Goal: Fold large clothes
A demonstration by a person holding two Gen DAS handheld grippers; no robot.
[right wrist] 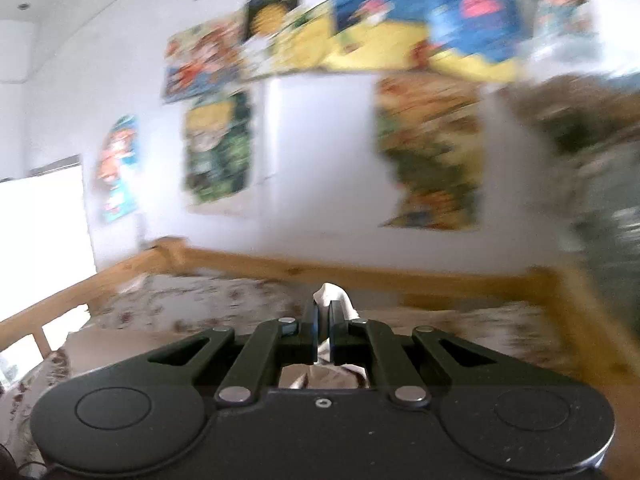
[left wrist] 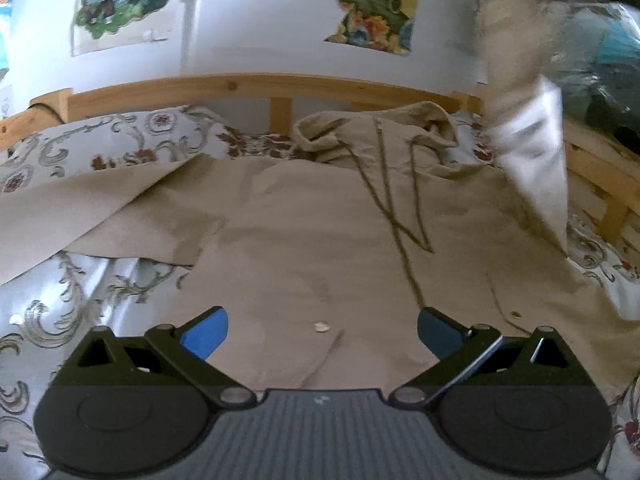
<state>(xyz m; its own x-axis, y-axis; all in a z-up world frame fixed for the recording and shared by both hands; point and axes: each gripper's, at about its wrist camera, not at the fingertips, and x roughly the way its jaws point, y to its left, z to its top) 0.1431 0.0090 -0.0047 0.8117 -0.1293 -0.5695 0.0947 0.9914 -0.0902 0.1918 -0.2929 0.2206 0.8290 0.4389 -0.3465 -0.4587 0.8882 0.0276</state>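
Note:
A large beige jacket (left wrist: 304, 232) lies spread on the bed, its hood (left wrist: 372, 132) and drawstrings toward the headboard, one sleeve (left wrist: 80, 208) stretched to the left. My left gripper (left wrist: 322, 330) hovers open just above the jacket's lower front, blue pads wide apart with nothing between them. At the right of the left wrist view, the jacket's other sleeve (left wrist: 524, 128) is lifted high and blurred, its white lining showing. My right gripper (right wrist: 324, 312) is shut on a fold of that pale fabric (right wrist: 332, 294), held up well above the bed.
The bed has a floral sheet (left wrist: 80, 312) and a pillow (left wrist: 104, 144), with a wooden frame (left wrist: 248, 84) around it. Posters (right wrist: 428, 152) hang on the white wall. Dark bags (left wrist: 600, 80) are stacked beyond the right rail.

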